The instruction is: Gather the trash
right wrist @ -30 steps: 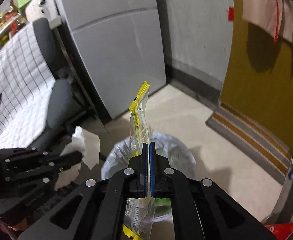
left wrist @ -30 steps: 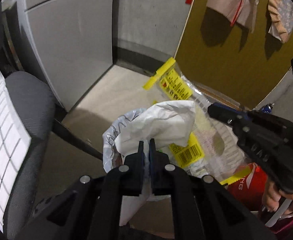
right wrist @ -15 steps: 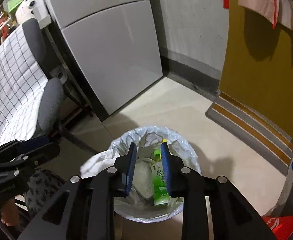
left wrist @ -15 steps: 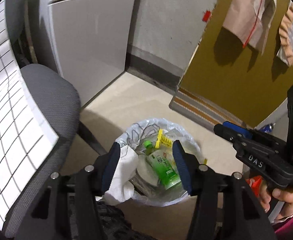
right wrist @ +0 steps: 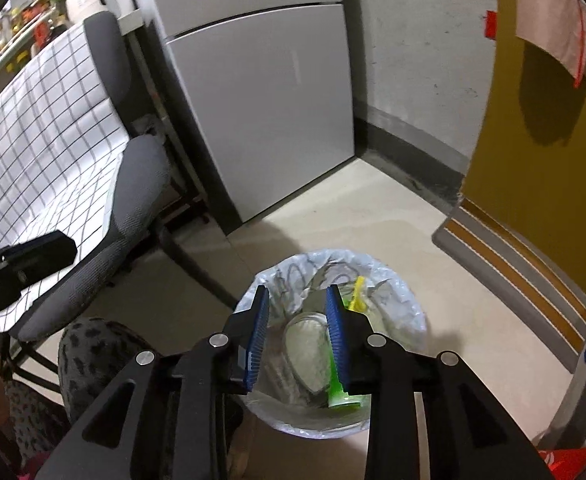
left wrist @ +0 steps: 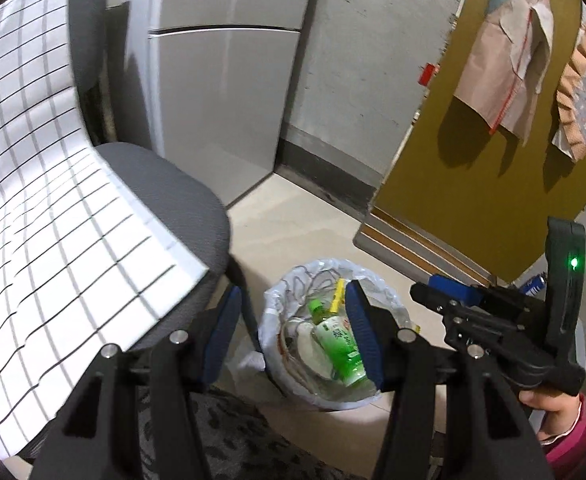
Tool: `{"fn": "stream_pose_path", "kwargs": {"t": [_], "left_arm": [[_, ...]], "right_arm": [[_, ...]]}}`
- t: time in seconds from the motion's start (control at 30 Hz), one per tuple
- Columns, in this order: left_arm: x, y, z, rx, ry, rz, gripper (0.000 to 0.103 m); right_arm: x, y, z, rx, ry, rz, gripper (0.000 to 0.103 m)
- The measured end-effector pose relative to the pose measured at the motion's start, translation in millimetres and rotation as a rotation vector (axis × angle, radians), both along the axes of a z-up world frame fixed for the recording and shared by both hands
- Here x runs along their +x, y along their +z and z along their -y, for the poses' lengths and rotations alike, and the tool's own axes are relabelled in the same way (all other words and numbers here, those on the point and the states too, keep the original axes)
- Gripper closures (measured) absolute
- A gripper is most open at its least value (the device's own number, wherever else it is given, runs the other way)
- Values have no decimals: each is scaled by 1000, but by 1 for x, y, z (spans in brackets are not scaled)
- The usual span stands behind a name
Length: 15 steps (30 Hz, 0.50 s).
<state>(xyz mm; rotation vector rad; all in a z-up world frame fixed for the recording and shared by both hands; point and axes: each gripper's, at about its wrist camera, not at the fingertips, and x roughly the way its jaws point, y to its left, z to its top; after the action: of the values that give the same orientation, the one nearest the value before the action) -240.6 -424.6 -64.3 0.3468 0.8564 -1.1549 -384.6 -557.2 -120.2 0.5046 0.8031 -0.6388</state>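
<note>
A round trash bin lined with a white bag (left wrist: 389,300) (right wrist: 397,280) stands on the beige floor. Inside lie a green drink bottle (left wrist: 339,344) (right wrist: 339,394), a yellow-edged wrapper (left wrist: 337,300) (right wrist: 357,294) and pale crumpled trash (right wrist: 307,352). My left gripper (left wrist: 293,332) is open and empty above the bin. My right gripper (right wrist: 297,334) is open and empty, also above the bin; it shows at the right in the left wrist view (left wrist: 493,320). A white paper piece (left wrist: 251,360) lies on the floor beside the bin.
A grey office chair (left wrist: 173,196) (right wrist: 141,184) with a checked white cloth (left wrist: 33,200) stands left of the bin. A grey fridge (left wrist: 221,80) (right wrist: 265,100) is behind. A mustard door (left wrist: 493,160) (right wrist: 533,140) is at right. A red bag (right wrist: 565,460) lies at bottom right.
Both grippers opened and let go: the white paper from the left and the yellow-edged wrapper from the right dropped. Both grippers rose away from the bin.
</note>
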Motion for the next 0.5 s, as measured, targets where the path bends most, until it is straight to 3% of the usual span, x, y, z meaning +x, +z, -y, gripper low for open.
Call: {"fn": "stream_pose_path", "kwargs": {"t": [0.13, 0.2, 0.33, 0.5], "left_arm": [[8, 3, -13, 7, 59, 32, 49], [13, 6, -21, 11, 89, 46, 40], [17, 6, -37, 25, 134, 74, 39], [23, 9, -58, 39, 204, 66, 26]], "right_arm": [[8, 2, -8, -14, 28, 21, 69], [13, 7, -11, -25, 41, 28, 63], [20, 18, -21, -64, 68, 5, 61], [19, 25, -30, -51, 82, 21, 57]]}}
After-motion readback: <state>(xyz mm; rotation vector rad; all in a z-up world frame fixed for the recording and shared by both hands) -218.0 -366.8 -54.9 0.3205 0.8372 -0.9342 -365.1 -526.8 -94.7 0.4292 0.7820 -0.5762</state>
